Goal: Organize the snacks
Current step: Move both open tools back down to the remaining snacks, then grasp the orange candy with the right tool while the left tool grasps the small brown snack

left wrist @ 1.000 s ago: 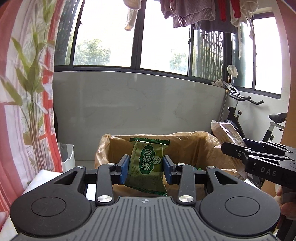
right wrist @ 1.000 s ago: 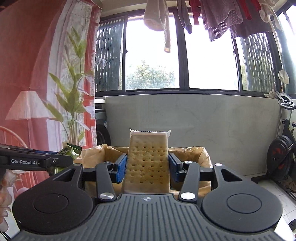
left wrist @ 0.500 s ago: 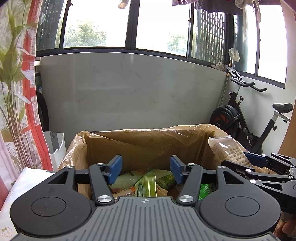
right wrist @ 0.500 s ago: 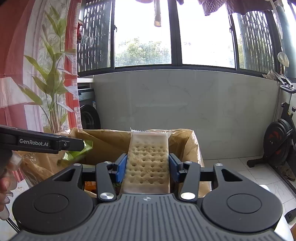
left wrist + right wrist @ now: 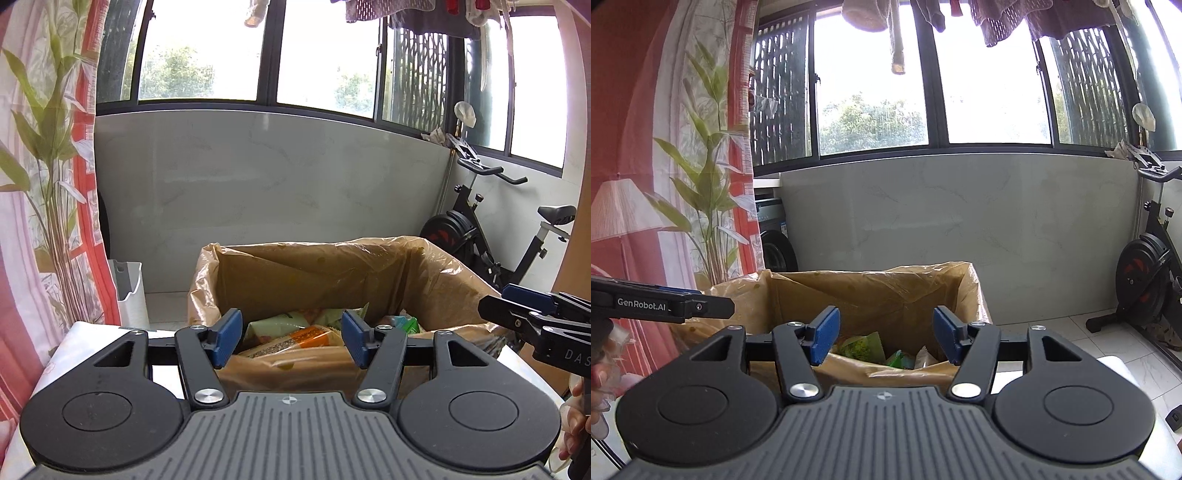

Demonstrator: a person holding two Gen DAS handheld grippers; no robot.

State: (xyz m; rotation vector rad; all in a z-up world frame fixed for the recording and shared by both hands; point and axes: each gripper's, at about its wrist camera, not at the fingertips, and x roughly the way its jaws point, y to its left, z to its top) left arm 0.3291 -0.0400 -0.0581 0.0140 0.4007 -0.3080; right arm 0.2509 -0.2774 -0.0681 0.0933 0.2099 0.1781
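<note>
Snacks in thin crinkly foil and plastic packets [image 5: 291, 334] lie heaped in the brown cardboard box lined with a tan plastic bag [image 5: 314, 273] on the white tabletop [image 5: 92, 332]; light, slippery and crushable, they are best pinched at sealed edges. The left tool [image 5: 291, 336] gapes empty; the right tool [image 5: 882, 336], having just been opening, is empty too. The left view shows an orange packet; the right shows green ones [image 5: 864, 345].

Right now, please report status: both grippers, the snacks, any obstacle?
Left gripper open, empty. Right gripper open, empty, jaws just opened. Snack packets lie in brown plastic-lined cardboard box. Nothing blocking.
</note>
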